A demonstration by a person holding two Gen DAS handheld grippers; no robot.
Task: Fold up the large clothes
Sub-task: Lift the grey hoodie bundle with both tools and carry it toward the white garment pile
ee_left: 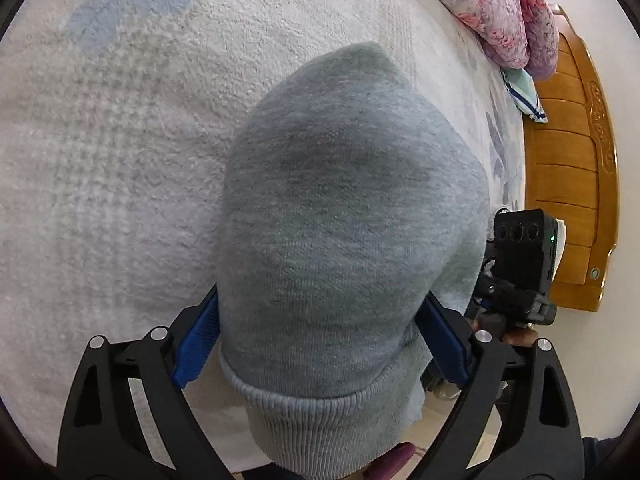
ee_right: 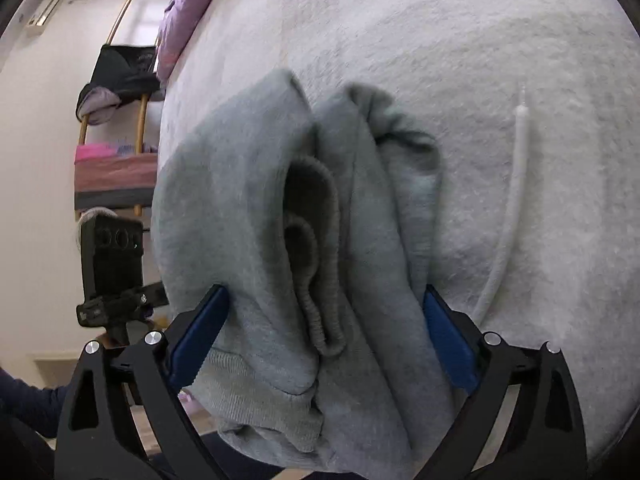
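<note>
Left wrist view: my left gripper has its blue pads set wide apart, and a thick bunch of the grey sweater fills the gap between them. Both pads press against the cloth, so I am gripping it. The ribbed hem hangs nearest the camera, and the bunch rises up over the white fuzzy blanket on the bed. Off to the side I see my right gripper close by, a wooden headboard, and a pink floral quilt lying at the bed's far end.

From the right wrist, my right gripper likewise holds folds of the sweater between widely spread pads, with a ribbed cuff curled in the middle of the bundle. A white drawstring lies on the blanket just beside the cloth. My left gripper shows at the bed's edge, near a shelf holding clothes.
</note>
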